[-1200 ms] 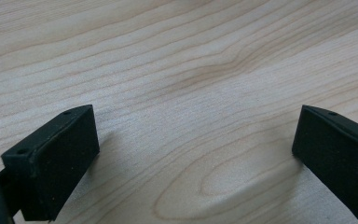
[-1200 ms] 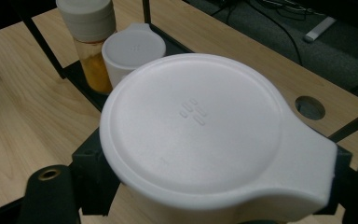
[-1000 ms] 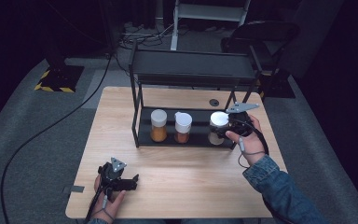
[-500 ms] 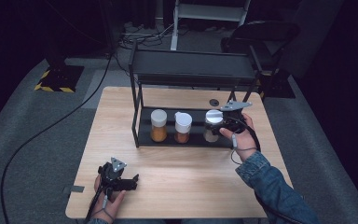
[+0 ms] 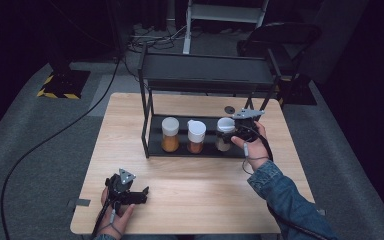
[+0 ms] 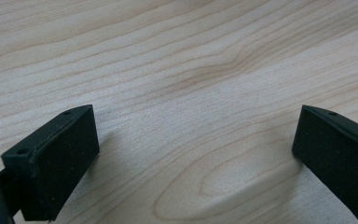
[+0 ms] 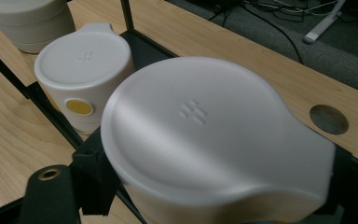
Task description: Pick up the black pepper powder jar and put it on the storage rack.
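From above, your right gripper [image 5: 235, 131] sits at the rack's [image 5: 205, 75] lower shelf, closed around the rightmost jar [image 5: 224, 135], which stands on that shelf beside the middle jar [image 5: 196, 136] and the left jar [image 5: 170, 133]. The right gripper view adds what the high view cannot: the jaws pressing both sides of that jar just under its white lid [image 7: 205, 126], and a yellow dot on the middle jar. Your left gripper [image 5: 139, 194] rests near the table's [image 5: 205, 195] front edge; its own view shows the jaws spread wide over bare wood.
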`<state>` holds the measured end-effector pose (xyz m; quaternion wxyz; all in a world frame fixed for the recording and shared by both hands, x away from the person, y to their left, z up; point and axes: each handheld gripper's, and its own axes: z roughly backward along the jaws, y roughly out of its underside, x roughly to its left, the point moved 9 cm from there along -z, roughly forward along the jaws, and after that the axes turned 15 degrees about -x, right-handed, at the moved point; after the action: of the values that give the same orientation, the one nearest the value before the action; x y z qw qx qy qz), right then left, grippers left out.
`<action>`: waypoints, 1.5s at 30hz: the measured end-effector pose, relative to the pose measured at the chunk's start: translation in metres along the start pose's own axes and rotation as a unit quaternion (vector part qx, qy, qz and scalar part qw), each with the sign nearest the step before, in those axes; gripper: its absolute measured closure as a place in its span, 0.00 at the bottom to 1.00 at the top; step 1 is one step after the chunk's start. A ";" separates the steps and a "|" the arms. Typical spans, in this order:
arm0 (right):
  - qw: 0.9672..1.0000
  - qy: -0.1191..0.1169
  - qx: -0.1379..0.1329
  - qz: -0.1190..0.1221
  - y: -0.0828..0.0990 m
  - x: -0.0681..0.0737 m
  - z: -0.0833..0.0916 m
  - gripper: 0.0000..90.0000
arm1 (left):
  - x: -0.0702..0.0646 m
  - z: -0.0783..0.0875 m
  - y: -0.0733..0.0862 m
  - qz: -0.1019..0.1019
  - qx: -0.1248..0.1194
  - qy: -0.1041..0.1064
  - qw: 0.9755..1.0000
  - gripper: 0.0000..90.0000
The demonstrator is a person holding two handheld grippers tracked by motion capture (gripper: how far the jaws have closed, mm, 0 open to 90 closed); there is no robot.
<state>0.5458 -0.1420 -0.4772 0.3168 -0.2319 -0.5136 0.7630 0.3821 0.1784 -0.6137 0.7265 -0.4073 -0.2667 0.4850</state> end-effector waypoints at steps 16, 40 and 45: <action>1.000 -0.001 -0.003 -0.004 0.015 0.000 -0.015 0.26 | 0.000 0.000 0.000 -0.001 0.001 0.000 1.000 0.00; 0.999 -0.011 -0.005 -0.035 0.030 -0.005 -0.013 0.25 | 0.000 0.000 0.000 0.000 0.000 0.000 1.000 0.00; 0.999 -0.011 -0.005 -0.029 0.030 -0.005 -0.012 0.22 | 0.000 0.000 0.000 0.000 0.000 0.000 1.000 0.00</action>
<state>0.5505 -0.1459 -0.5096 0.3325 -0.2103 -0.5274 0.7531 0.3820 0.1784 -0.6137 0.7267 -0.4070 -0.2666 0.4850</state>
